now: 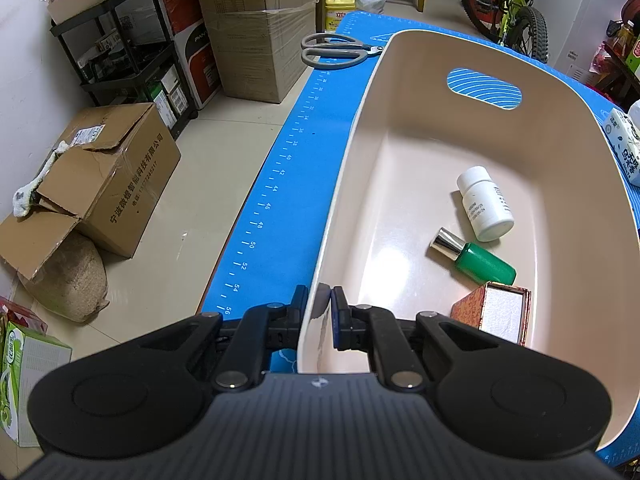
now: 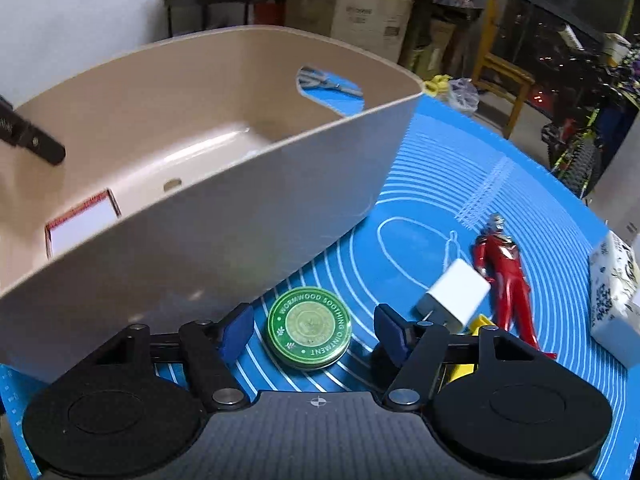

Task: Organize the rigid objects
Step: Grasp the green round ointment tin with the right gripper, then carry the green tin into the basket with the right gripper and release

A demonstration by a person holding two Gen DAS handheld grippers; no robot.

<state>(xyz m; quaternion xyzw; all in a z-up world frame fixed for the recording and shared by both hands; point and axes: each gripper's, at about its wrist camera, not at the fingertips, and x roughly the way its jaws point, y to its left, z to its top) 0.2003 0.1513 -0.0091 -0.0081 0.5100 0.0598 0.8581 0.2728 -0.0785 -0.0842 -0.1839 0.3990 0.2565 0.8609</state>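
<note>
A beige plastic bin (image 1: 360, 128) stands on a blue mat (image 1: 280, 168). In it lie a white pill bottle (image 1: 486, 204), a green bottle with a silver cap (image 1: 480, 260) and a red open box (image 1: 500, 312). My left gripper (image 1: 320, 312) is shut on the bin's near-left rim, one finger outside, one inside. My right gripper (image 2: 312, 328) is open around a round green ointment tin (image 2: 310, 328) lying on the mat (image 2: 460, 208) beside the bin's wall (image 2: 240, 232); the pads stand apart from the tin. The left gripper's finger shows at the bin's far edge (image 2: 32, 140).
A white charger plug (image 2: 456, 294), a red toy figure (image 2: 508, 280), a yellow piece (image 2: 476, 324) and a tissue pack (image 2: 616, 296) lie right of the tin. Grey scissors (image 1: 336, 50) lie on the mat's far end. Cardboard boxes (image 1: 108, 184) and a bicycle (image 1: 516, 4) stand on the floor.
</note>
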